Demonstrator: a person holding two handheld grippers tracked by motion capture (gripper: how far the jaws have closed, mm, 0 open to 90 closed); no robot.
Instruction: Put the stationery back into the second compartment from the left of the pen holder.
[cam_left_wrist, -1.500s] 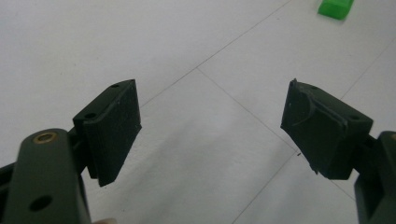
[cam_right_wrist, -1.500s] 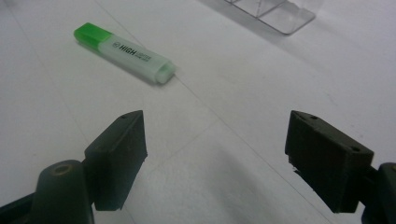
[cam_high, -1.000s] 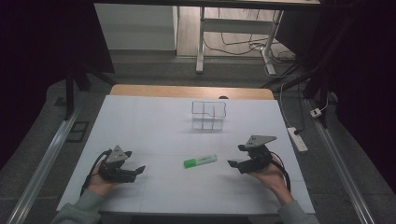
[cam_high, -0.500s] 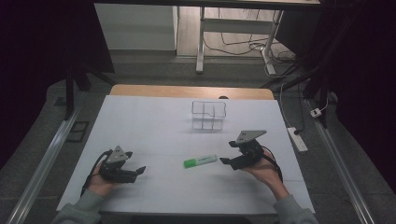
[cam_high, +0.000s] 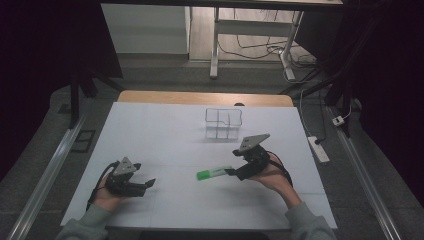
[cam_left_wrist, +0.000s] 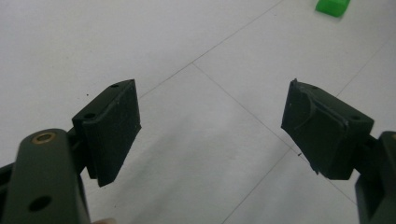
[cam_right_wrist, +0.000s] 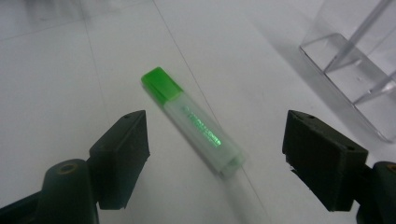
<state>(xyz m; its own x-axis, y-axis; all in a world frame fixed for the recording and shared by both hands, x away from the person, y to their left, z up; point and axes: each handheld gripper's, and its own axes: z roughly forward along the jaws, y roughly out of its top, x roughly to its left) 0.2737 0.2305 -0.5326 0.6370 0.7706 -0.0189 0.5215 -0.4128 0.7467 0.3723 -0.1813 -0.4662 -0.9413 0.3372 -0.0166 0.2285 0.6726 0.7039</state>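
While lying flat on the white bench (cam_high: 165, 135), green-capped marker (cam_high: 213, 173) sits a little right of centre, cap end pointing left, clear barrel end toward right claw (cam_high: 231, 172). In right gripper view, marker (cam_right_wrist: 193, 122) set diagonally between the two black jaws, touching neither; cap at upper left, barrel end nearest the camera. Right claw (cam_right_wrist: 215, 154) spread wide, holding nothing, just at the marker's barrel end in the high view, hand (cam_high: 272, 175) behind it. Left claw (cam_high: 148, 185) low over the bench near its front left corner, well apart from the marker, gripped by the left hand (cam_high: 107, 192). In left gripper view, left claw (cam_left_wrist: 210, 133) likewise wide, nothing between the jaws but bare bench; green cap (cam_left_wrist: 332, 6) just visible at the top edge. Clear holder (cam_high: 223, 123) with compartments farther back, beyond the marker; corner of it (cam_right_wrist: 359, 60) at upper right of right gripper view.
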